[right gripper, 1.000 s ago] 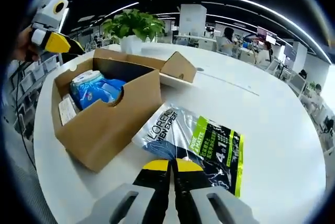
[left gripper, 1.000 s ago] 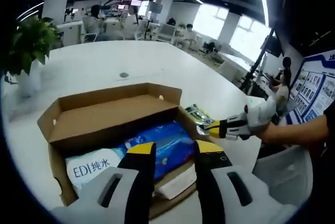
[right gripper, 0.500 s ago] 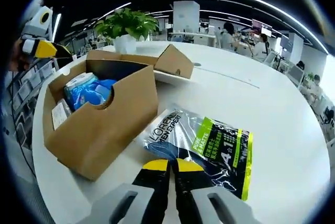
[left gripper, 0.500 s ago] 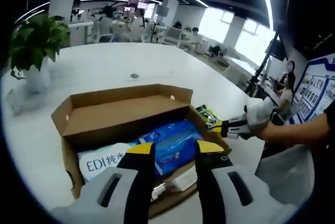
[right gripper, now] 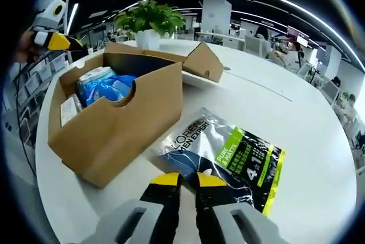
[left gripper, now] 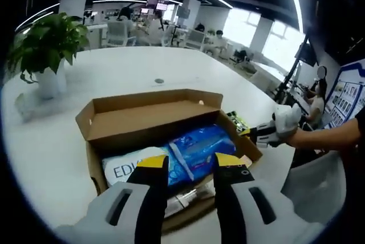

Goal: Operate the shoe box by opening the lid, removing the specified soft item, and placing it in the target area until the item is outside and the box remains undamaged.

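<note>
Pouch (right gripper: 228, 153) is lying on the table (right gripper: 308, 113) beside the open box (right gripper: 120, 118), delivered; right gripper (right gripper: 188, 179) is sitting narrowly parted, left gripper (left gripper: 188, 163) wide.

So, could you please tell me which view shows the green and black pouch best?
The right gripper view: the pouch lies flat on the table beside the box, its whole printed face showing just ahead of the right gripper. The left gripper view gives a sliver of it past the box's far corner.

Brown shoe box (right gripper: 114, 124), blue packs (left gripper: 199, 147) inside; black-and-green pouch (right gripper: 228, 155) on white table (right gripper: 308, 118)
</note>
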`<state>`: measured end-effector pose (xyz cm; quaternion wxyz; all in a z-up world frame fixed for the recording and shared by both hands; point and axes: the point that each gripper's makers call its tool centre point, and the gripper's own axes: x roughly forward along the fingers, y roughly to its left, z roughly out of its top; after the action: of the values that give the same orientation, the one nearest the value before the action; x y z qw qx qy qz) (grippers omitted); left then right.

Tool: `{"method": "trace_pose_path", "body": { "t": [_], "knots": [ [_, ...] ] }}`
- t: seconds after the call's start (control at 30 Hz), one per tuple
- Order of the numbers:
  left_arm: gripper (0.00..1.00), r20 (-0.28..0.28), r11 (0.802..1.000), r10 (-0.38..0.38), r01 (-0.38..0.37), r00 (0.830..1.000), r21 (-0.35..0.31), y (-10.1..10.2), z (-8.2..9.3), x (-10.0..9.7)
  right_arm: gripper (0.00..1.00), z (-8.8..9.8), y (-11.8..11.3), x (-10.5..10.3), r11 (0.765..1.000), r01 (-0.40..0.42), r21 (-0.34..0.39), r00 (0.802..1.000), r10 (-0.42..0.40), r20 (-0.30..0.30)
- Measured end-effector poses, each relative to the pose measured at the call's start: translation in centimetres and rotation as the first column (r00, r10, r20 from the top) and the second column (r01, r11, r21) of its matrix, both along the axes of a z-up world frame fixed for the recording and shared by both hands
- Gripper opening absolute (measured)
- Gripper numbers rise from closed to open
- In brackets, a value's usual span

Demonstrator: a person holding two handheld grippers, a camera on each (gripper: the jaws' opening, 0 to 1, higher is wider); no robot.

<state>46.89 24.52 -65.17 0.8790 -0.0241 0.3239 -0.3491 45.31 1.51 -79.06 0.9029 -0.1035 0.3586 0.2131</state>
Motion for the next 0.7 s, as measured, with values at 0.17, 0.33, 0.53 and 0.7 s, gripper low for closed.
{"method": "trace_pose_path", "body": {
  "t": [0.17, 0.33, 0.53, 0.7],
  "knots": [
    [0.30, 0.001, 1.000, 0.003, -0.003, 1.000, 0.014, 0.5, -0.1, -0.1, 0.04, 0.0, -0.1, -0.2, 1.000, -0.001, -0.002, 1.000, 0.001, -0.007],
    [0.31, 0.005, 1.000, 0.007, -0.007, 1.000, 0.022, 1.1, 0.1, 0.0, 0.04, 0.0, -0.3, -0.6, 1.000, -0.012, -0.007, 1.000, 0.012, -0.016],
    [0.31, 0.013, 0.999, 0.008, -0.009, 1.000, 0.037, 2.0, 0.1, 0.2, 0.08, 0.3, -0.6, -0.8, 1.000, -0.016, -0.008, 1.000, 0.016, -0.012],
    [0.33, 0.018, 0.997, -0.009, 0.007, 1.000, 0.077, 2.9, -0.4, 0.4, 0.13, 1.3, -0.3, -1.0, 1.000, -0.031, 0.000, 0.999, 0.031, 0.012]
  ]
}}
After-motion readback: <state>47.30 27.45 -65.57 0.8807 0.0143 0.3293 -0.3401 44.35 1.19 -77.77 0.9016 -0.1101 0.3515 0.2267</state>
